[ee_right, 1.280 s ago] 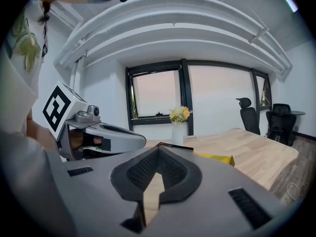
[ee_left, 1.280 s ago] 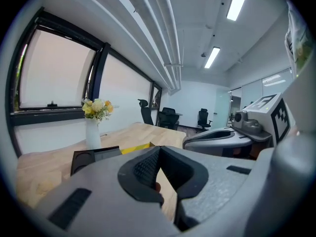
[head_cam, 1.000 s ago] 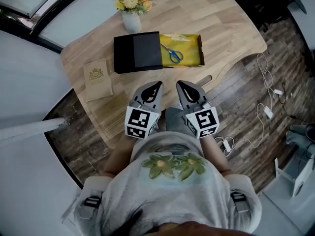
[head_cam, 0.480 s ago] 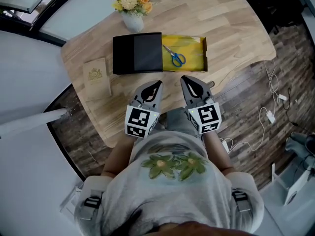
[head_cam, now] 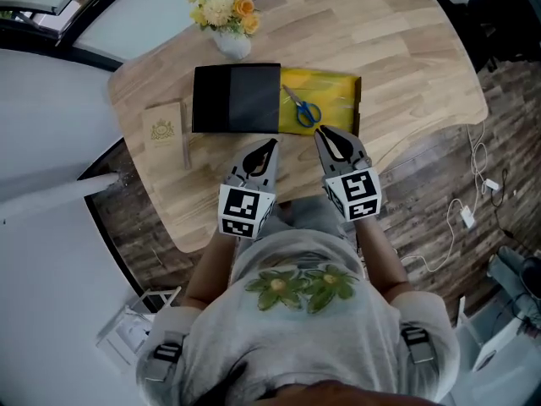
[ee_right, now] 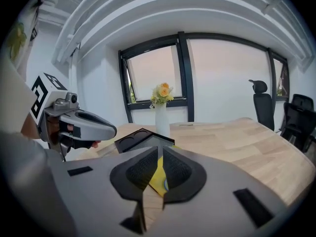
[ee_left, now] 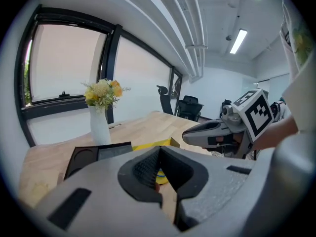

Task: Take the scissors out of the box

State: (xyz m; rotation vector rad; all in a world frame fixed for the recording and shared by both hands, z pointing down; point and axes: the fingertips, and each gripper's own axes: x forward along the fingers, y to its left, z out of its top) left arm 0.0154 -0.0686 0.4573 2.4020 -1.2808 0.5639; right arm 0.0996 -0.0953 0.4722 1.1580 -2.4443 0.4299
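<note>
Blue-handled scissors lie on the yellow lining of an open box at the middle of the wooden table. The box's black lid rests against its left side. My right gripper is shut and empty, its tip just short of the box's near edge, close to the scissors. My left gripper is also shut and empty, over bare table below the lid's right corner. In the right gripper view the yellow lining shows between the jaws. The left gripper view shows the lid.
A white vase of flowers stands behind the lid. A tan booklet lies left of the lid. The table's curved near edge runs just right of my right gripper. Cables lie on the floor.
Both grippers have moved forward toward the box. The right tip has gone from well short of the box to its near edge. Both stayed shut.
</note>
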